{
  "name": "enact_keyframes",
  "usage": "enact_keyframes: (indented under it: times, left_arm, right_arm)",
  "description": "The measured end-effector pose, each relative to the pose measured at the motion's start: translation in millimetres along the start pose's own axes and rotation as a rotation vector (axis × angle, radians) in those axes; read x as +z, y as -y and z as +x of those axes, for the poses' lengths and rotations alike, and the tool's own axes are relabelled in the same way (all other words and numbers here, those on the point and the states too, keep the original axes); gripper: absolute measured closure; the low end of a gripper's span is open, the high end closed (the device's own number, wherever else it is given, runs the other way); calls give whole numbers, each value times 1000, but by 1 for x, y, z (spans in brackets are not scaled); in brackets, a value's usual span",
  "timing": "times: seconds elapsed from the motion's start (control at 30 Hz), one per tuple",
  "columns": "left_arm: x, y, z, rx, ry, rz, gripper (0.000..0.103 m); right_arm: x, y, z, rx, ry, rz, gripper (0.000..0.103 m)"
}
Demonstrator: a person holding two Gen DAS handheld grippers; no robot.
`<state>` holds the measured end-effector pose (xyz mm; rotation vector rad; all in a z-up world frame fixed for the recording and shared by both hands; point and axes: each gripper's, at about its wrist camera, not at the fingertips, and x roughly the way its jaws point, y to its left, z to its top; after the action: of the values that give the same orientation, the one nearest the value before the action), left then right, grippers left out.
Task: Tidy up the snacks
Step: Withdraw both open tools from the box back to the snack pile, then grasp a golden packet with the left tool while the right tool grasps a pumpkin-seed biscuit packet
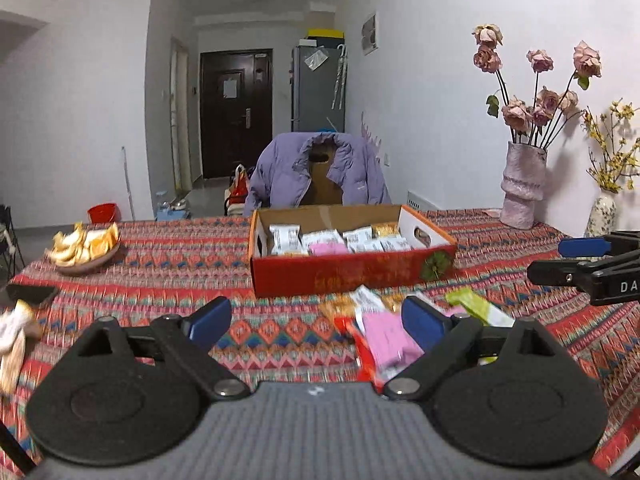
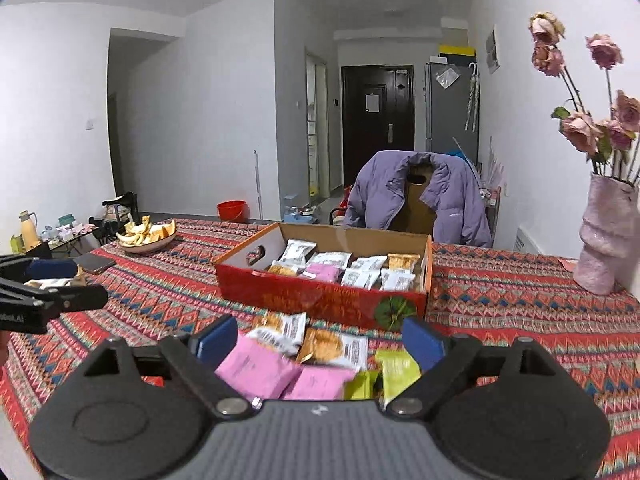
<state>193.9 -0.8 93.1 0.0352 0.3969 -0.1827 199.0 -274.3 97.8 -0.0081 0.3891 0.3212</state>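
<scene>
A red cardboard box [image 1: 352, 272] [image 2: 320, 300] stands mid-table and holds several white, pink and gold snack packets [image 1: 340, 238] [image 2: 348, 268]. A loose pile of snack packets lies in front of it: pink [image 1: 386, 338] [image 2: 256, 368], green [image 1: 478, 308] [image 2: 396, 368], and white-and-orange ones [image 2: 320, 344]. My left gripper [image 1: 316, 320] is open and empty above the cloth, left of the pile. My right gripper [image 2: 320, 342] is open and empty, its jaws spread over the pile. The right gripper also shows at the right edge of the left wrist view [image 1: 556, 260].
A patterned red tablecloth [image 1: 180, 264] covers the table. A bowl of orange peels [image 1: 86, 246] [image 2: 146, 234] sits far left. A dark phone [image 2: 94, 262] lies near it. A pink vase of dried roses [image 1: 524, 184] [image 2: 608, 236] and a second vase [image 1: 600, 212] stand at the right. A chair with a purple jacket [image 1: 316, 172] stands behind the box.
</scene>
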Motion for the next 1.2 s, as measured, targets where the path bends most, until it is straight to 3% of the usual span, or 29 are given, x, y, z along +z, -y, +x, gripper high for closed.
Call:
enact_keyframes:
  times: [0.27, 0.6, 0.8, 1.03, 1.1, 1.2]
  left_arm:
    - [-37, 11, -9, -31, -91, 4, 8]
    - [-34, 35, 31, -89, -149, 23, 8]
    - [-30, 49, 77, -119, -194, 49, 7]
    - [3, 37, 147, -134, -193, 35, 8]
    - [11, 28, 179, -170, -239, 65, 11]
    - [22, 18, 219, -129, -263, 135, 19]
  right_arm:
    - [-42, -20, -27, -3, -17, -15, 11]
    - [-54, 0, -15, -60, -61, 10, 11]
    - [-57, 16, 4, -77, -103, 33, 11]
    - [-43, 38, 39, -58, -119, 75, 11]
    - [-35, 42, 56, -35, -130, 61, 11]
    - [-24, 47, 85, 3, -147, 23, 12]
